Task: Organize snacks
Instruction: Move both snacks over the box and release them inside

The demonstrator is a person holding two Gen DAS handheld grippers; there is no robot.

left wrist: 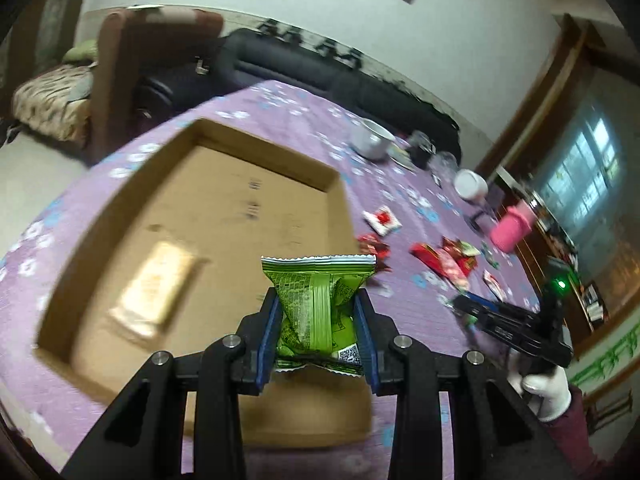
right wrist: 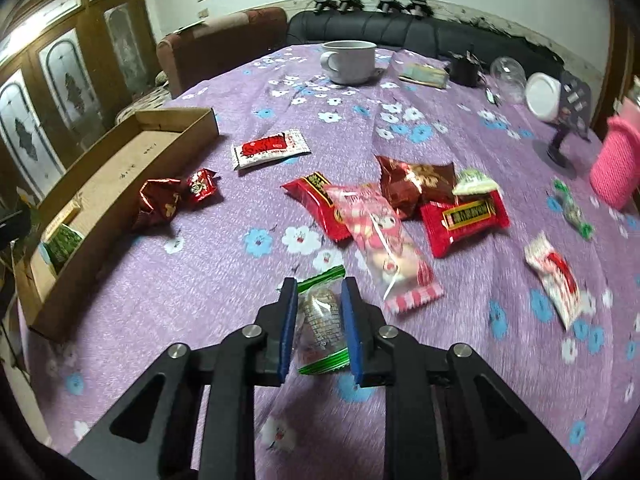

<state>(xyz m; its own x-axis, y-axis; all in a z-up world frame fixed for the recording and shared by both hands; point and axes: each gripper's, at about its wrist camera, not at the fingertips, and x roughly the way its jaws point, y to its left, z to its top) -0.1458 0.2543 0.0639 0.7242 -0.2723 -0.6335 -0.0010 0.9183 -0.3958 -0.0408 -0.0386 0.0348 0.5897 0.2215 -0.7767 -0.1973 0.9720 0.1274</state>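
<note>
My left gripper (left wrist: 318,300) is shut on a green snack packet (left wrist: 318,300) and holds it above the near right part of a shallow cardboard box (left wrist: 132,184). A gold packet (left wrist: 154,290) lies in the box. My right gripper (right wrist: 318,288) has its fingers around a clear, green-edged snack packet (right wrist: 322,320) on the purple flowered tablecloth (right wrist: 200,280); the jaws stand close to its sides. Several red and pink snack packets (right wrist: 376,220) lie on the cloth beyond it. The box also shows at the left of the right wrist view (right wrist: 100,196).
A white mug (right wrist: 350,60), a clear jar (right wrist: 508,76), a white lid (right wrist: 544,96) and a pink knitted holder (right wrist: 618,168) stand at the far and right side. A dark sofa (right wrist: 380,28) and a brown armchair (right wrist: 224,36) stand behind the table.
</note>
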